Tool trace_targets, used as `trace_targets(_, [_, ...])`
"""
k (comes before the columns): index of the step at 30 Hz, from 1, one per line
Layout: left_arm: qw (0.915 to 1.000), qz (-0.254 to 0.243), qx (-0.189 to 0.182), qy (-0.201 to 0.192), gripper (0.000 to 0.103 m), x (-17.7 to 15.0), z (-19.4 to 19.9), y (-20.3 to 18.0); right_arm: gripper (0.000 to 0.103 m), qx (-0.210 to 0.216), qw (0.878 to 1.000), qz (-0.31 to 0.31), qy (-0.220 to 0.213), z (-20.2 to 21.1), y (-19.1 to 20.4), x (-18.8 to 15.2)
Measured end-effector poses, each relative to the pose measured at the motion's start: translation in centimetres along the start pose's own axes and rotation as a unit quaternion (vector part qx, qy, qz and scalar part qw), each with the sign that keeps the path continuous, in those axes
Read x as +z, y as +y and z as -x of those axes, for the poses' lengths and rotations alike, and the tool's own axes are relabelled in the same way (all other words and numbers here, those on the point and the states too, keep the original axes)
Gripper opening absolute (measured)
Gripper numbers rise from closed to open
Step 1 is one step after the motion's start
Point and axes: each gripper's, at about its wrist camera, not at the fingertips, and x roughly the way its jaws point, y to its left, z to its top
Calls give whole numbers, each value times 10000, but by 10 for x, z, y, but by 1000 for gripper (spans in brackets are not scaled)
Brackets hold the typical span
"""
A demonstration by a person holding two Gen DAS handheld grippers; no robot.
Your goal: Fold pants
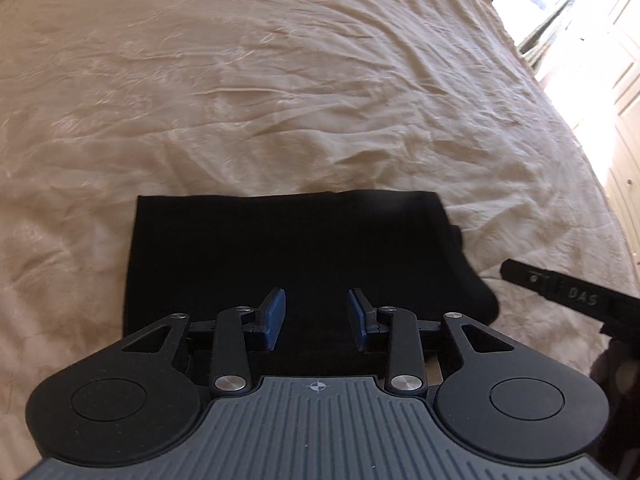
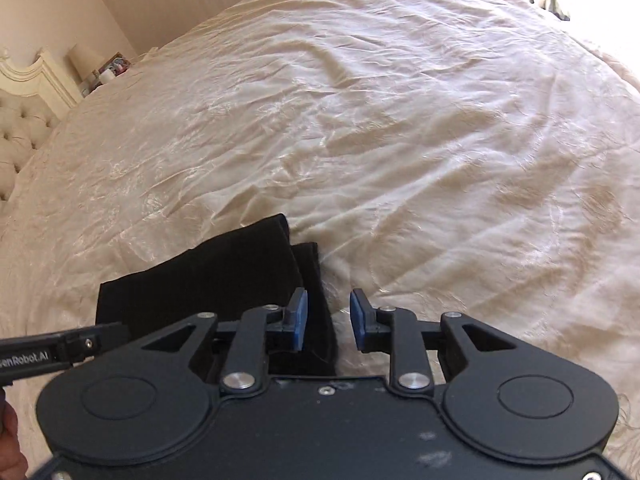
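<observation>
Black pants (image 1: 288, 248) lie folded into a flat rectangle on the cream bedspread (image 1: 280, 80). My left gripper (image 1: 316, 320) hovers over the near part of the fold, open, its blue pads apart with nothing pinched between them. In the right wrist view the same pants (image 2: 208, 276) show their right end, where a lower layer sticks out past the top one. My right gripper (image 2: 329, 320) is open over that right edge; the cloth lies beneath the gap and the pads do not press it. The right gripper's body (image 1: 572, 300) enters the left wrist view at the right.
The wrinkled bedspread (image 2: 400, 140) spreads far beyond the pants. A tufted headboard (image 2: 20, 140) and a nightstand with a lamp (image 2: 84, 62) stand at the far left. Bright doors and a curtain (image 1: 568, 16) lie past the bed's right edge. The left gripper's side (image 2: 44, 354) pokes in low left.
</observation>
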Motion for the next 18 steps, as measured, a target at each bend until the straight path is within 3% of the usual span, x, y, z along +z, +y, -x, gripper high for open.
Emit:
trace_targets(4, [9975,468,357,397,33,-17,-14,55,31,168,9984,513,136,-31,26,16])
trace_targets(8, [9947,557,190,842,34,-40,-32,84,34,127,9952,891,373,-58,39,28])
trace_targets(12, [9959,304,34,856,37,-51,-42,87,38,85,9921,1105,593,-75,43,29])
trace_targets(15, [9953,377,29,897,37,-48,-43,88,38,139,9906,1173,692,-83,44,27])
trace_targets(17, [9951,407,32,904,37,-46,-41,89,32,62,9899,1237,683,-79,48,25])
trace_targets(18, [9952,411,56,887,37,-46,-39,90,23,13,9898,1264,664,-76,50,25])
